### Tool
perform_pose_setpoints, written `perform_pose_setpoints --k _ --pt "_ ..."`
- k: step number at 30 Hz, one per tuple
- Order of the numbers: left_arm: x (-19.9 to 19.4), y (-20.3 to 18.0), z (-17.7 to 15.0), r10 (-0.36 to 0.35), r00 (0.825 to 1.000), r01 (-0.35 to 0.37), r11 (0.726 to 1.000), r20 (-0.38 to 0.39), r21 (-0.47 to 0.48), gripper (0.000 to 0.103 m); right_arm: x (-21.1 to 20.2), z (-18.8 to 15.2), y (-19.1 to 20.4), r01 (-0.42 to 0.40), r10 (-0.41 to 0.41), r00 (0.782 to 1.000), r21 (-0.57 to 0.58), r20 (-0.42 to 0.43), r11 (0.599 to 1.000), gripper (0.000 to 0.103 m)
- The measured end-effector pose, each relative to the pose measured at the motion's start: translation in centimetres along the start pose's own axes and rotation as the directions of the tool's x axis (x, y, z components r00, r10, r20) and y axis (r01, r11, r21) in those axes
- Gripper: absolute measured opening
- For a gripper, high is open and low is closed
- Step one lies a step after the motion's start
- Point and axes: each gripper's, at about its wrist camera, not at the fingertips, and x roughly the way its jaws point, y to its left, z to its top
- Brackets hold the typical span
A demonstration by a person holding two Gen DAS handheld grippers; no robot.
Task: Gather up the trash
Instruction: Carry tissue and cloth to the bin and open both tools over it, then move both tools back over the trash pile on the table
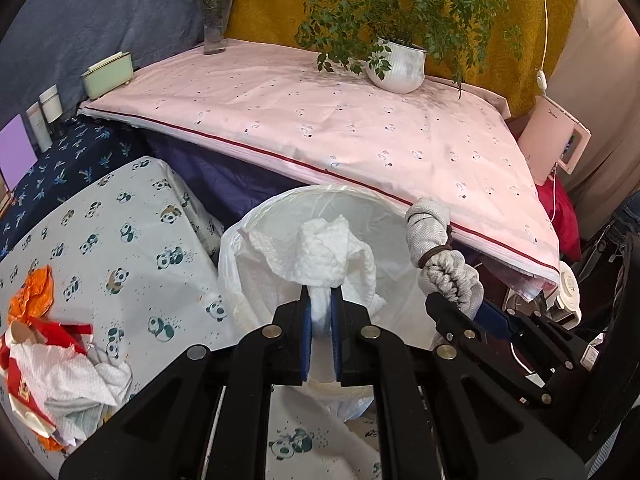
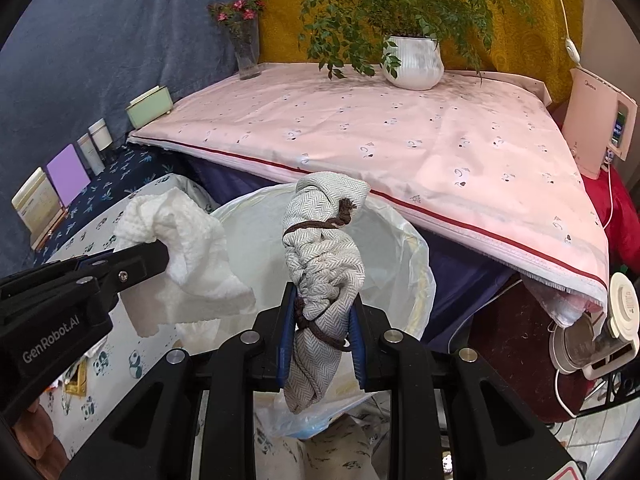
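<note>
**Both grippers loaded over the lined bin**

Nearest, the left gripper [image 1: 322,312] is clamped narrow on a crumpled white paper towel [image 1: 320,256], its blue pads pinching the towel's lower twist while the rest fans out above the jaws. To its right, the right gripper [image 2: 322,320] is closed partway on a grey herringbone cloth bundle [image 2: 324,256] tied with brown cord [image 2: 316,226]; the bundle stands upright between the pads and hangs out below them.

Both loads sit over the mouth of a trash bin [image 1: 280,208] lined with a clear plastic bag [image 2: 420,264], the towel toward its left side, the bundle toward its right.

Left of the bin, on a panda-print sheet [image 1: 132,240], lies a heap of leftover trash [image 1: 52,344]: orange and red wrappers mixed with white paper.

Beyond the bin, a pink cloth [image 1: 340,120] with a red stripe along its near edge covers a raised surface. At its far edge stand a white pot with a leafy green plant [image 1: 396,64], a glass vase of pink flowers [image 1: 216,20] to the left, and a pale green box [image 1: 107,74] further left.
</note>
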Motion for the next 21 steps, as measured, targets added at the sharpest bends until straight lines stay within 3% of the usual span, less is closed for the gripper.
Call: perform_pose_setpoints --k 3,5,8,21 --pt "0.7 -0.1 0.5 0.009 1.0 -0.009 1.0 0.006 0.01 0.011 0.4 0.5 -0.2 0.001 -0.001 1.0 0.01 0.002 1.0 0.027" --pt "0.9 0.1 0.8 0.014 1.0 -0.014 1.0 0.006 0.003 0.033 0.6 0.8 -0.3 0.004 -0.004 1.0 0.018 0.009 1.0 0.028" --pt "0.6 0.7 1.1 0.029 0.999 -0.028 0.999 0.034 -0.017 0.053 0.4 1.2 -0.3 0.015 -0.015 1.0 0.021 0.025 1.0 0.035" --pt "-1.5 3.7 1.0 0.064 0.996 -0.058 0.994 0.069 -0.088 0.061 -1.4 1.9 0.8 0.009 -0.009 0.998 0.01 0.059 1.0 0.043"
